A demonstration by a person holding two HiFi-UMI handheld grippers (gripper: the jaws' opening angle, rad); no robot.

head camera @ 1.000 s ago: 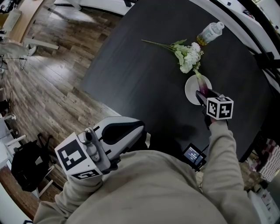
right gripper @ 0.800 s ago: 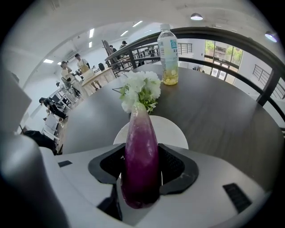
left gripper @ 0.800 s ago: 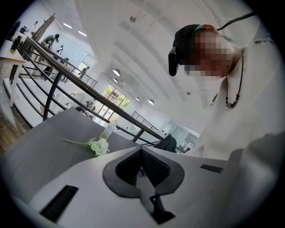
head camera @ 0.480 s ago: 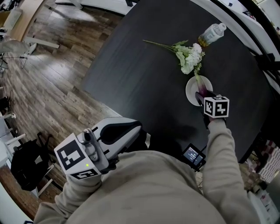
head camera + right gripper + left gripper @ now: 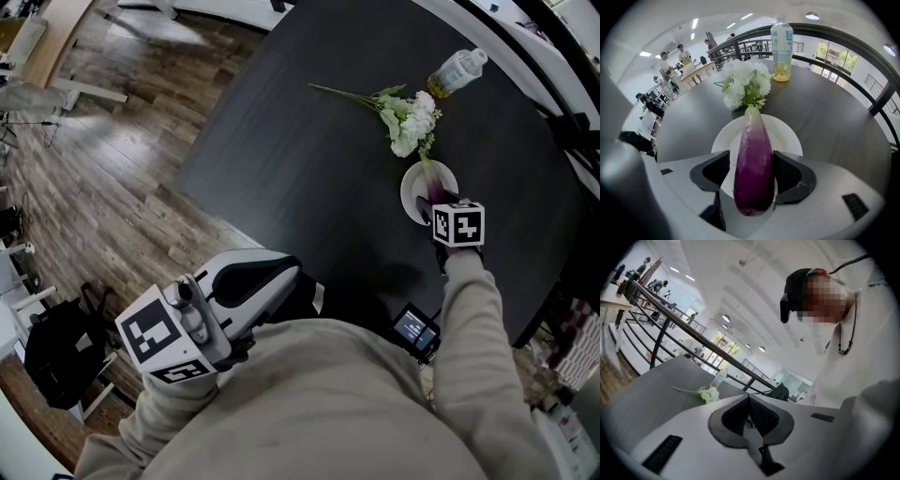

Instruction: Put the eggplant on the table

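Eggplant: purple tapered eggplant [image 5: 753, 161] on round white plate [image 5: 790, 133], right of centre in head view, dark tabletop [image 5: 300, 169].
Right hand-held gripper [image 5: 751, 177]: jaws just widened, spread either side of eggplant.
Left hand-held gripper [image 5: 749, 416]: pressed together, empty, lower left.

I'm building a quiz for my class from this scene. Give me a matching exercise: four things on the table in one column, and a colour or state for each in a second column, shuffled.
Things:
1. eggplant
2. plate
3. flowers
4. bottle

Descriptions:
A. stands upright, with yellowish liquid at the bottom
B. purple, fading to pale at its far tip
C. white and round, flat on the table
D. white blooms with green leaves, lying on their side

Pairs: 1-B; 2-C; 3-D; 4-A
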